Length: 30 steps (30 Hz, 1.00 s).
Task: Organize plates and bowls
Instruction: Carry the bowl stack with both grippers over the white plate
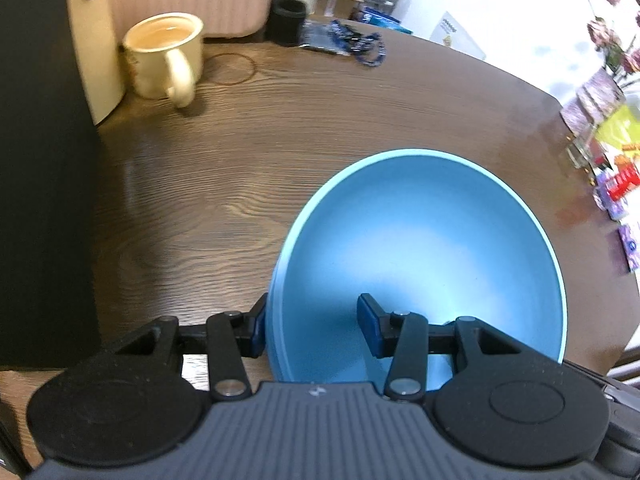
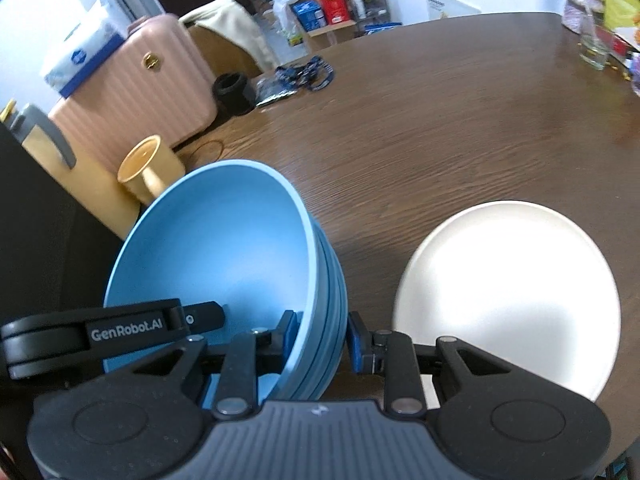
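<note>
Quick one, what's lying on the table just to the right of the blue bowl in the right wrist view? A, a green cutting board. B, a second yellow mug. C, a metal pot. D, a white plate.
D: a white plate lies flat on the brown table, right of the blue bowl, whose wall sits between the right hand-held gripper pads.

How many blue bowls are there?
1 blue bowl, gripped between the left gripper and right gripper, beside the white plate. Its ribbed outer wall might hide nested bowls.
</note>
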Motion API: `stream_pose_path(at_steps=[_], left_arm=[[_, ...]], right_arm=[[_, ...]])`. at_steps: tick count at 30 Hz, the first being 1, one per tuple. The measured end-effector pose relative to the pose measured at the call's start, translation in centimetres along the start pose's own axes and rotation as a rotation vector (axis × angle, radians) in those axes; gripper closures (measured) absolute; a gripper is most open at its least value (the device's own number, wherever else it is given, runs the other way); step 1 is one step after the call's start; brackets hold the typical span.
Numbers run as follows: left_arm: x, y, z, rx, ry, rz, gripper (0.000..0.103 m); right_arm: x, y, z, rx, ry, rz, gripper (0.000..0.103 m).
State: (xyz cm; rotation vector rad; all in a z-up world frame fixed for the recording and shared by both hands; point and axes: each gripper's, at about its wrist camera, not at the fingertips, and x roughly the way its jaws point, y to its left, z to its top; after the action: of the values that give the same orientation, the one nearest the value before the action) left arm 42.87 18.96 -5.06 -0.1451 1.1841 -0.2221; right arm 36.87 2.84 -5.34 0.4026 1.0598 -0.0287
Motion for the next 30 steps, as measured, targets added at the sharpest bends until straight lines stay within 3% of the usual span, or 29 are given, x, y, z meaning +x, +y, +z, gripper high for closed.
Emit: stream_pose_path(at_steps=[20,30], left_arm=[[1.6,-10.8,-2.0,0.164,0.023,-0.09,0.058],[3.4,-14.8,-2.8,0.211,0.05,-0.104,0.059]], right_arm=[[-4.9,-10.0,-1.2,0.158,-0.083,-0.088,0.077],[-5.3,-14.0,-1.2,0.216,-0.093,-0.118,0.077]])
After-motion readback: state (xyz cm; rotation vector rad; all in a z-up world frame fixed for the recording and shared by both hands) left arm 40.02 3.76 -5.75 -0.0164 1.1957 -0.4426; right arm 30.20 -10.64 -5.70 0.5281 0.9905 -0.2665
